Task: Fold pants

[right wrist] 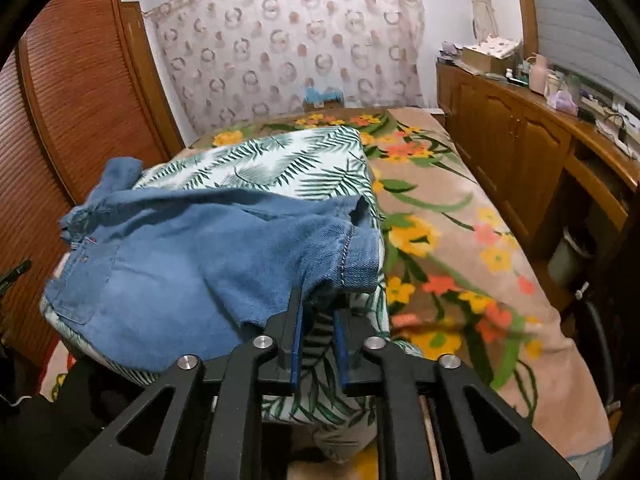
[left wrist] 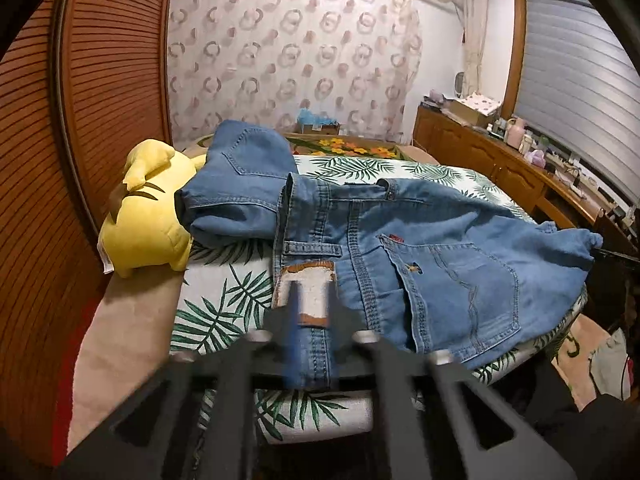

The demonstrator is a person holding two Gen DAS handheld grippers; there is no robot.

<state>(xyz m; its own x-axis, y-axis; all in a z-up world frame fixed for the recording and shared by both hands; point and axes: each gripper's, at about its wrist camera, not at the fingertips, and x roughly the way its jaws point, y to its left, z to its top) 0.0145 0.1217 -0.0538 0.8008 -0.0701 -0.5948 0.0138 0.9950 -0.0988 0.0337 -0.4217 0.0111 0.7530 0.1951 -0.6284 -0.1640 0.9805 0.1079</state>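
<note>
Near the left camera, the left gripper [left wrist: 311, 300] has a strip of the jeans [left wrist: 420, 248] between its fingers at the waistband, by the worn patch [left wrist: 310, 294]. The picture is blurry there, so I cannot tell if the pads press on the cloth.

Near the right camera, the right gripper [right wrist: 318, 312] is a little open. A folded edge of the jeans [right wrist: 192, 260] sits just at its tips, but the pads do not squeeze it.

The jeans lie spread on a leaf sheet [left wrist: 224, 300] on the bed, back pocket up. One leg is folded over at the far left.

Beside that leg sits a yellow toy [left wrist: 148, 216]. Farther off are a flower blanket [right wrist: 460, 240], a curtain [left wrist: 288, 60] and a wood cabinet [right wrist: 512, 140].
</note>
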